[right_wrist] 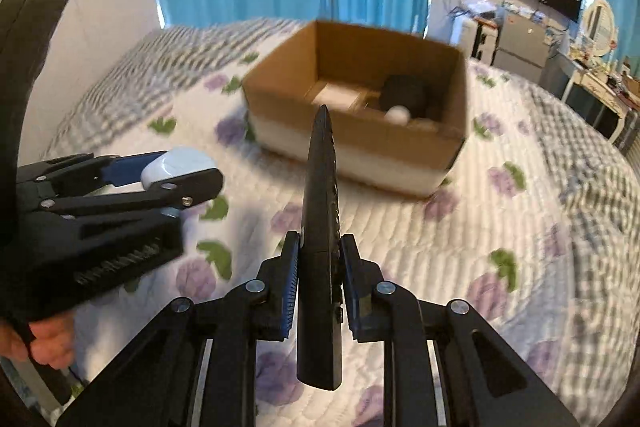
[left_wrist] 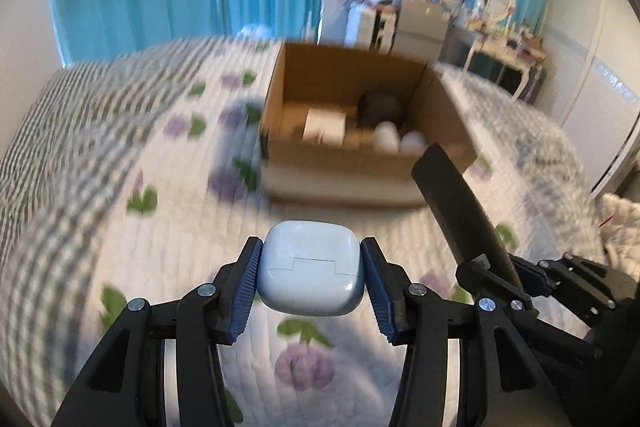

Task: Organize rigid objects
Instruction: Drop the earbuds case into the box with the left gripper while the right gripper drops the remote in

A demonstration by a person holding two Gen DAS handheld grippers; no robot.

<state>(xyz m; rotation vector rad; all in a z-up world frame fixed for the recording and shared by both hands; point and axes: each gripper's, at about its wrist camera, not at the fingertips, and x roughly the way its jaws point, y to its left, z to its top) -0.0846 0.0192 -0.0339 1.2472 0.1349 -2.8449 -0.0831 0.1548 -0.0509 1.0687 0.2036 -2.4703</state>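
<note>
A white earbud case (left_wrist: 310, 273) is clamped between the blue pads of the left gripper (left_wrist: 311, 281), above the floral quilt (left_wrist: 168, 227). A black remote control (right_wrist: 320, 239) is gripped edge-on by the right gripper (right_wrist: 319, 287). An open cardboard box (right_wrist: 360, 143) is observed at 12 o'clock, containing blurred white and dark items.

Your left gripper (left_wrist: 311, 275): black plastic linkage arms, silver round screws at the joints, ribbed blue pads (left_wrist: 245, 291) on the fingers. Your right gripper (right_wrist: 319, 283): same black build, silver screws, blue pads. Near left, bare skin of your left hand (right_wrist: 38, 341) on the black handle.
</note>
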